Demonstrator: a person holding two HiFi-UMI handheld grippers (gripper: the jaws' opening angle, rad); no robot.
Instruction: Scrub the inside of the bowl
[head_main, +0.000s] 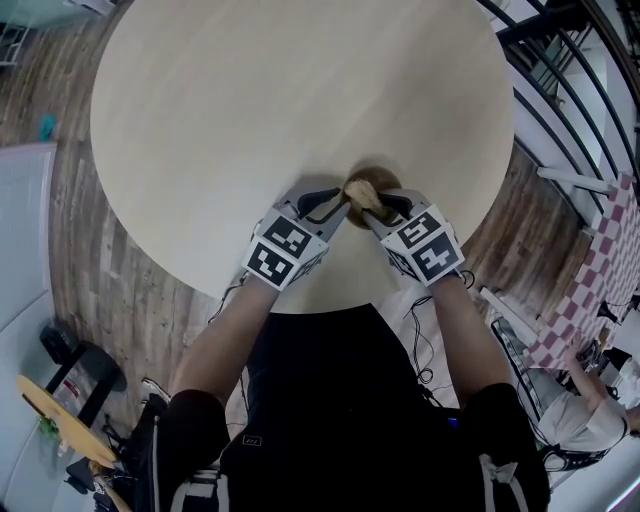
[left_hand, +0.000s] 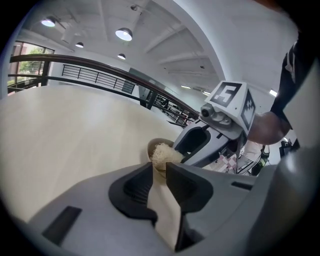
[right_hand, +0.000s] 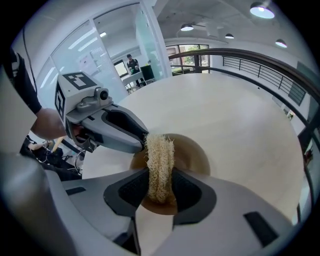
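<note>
table: round, pale wood top (head_main: 250, 100); the person stands at its near edge.
bowl: small, brown (head_main: 384, 179), upright on the table close to the near edge, between the tips of the two grippers. Its inside shows plain brown in the right gripper view (right_hand: 192, 152).
loofah scrubber: pale, fibrous strip (right_hand: 160, 160), standing on edge between the right jaws. Its free end sticks out past the tips, over the left part of the bowl's opening. Whether it touches the inside wall cannot be resolved.
right gripper: (right_hand: 161, 176) jaws clamped on the loofah scrubber, both black pads flat against its sides. Points steeply down at the bowl from the near right (head_main: 382, 207).
left gripper: (left_hand: 159, 172) jaws a narrow gap apart, pale table showing through the gap. The bowl's near rim (left_hand: 152, 146) sits right at the tips, with the scrubber's tuft (left_hand: 162, 154) just behind it. Whether the pads press on the rim cannot be told.
left gripper, other views: comes in low from the near left (head_main: 338, 205). In the right gripper view its tip (right_hand: 142, 140) meets the bowl's left rim, just beside the scrubber's end.
marker cubes: one on each gripper, left (head_main: 285, 250) and right (head_main: 430, 245), faces up in the head view.
arms: both forearms bare, reaching forward from a black top (head_main: 330, 400).
floor: wood planks (head_main: 110, 290) around the table.
</note>
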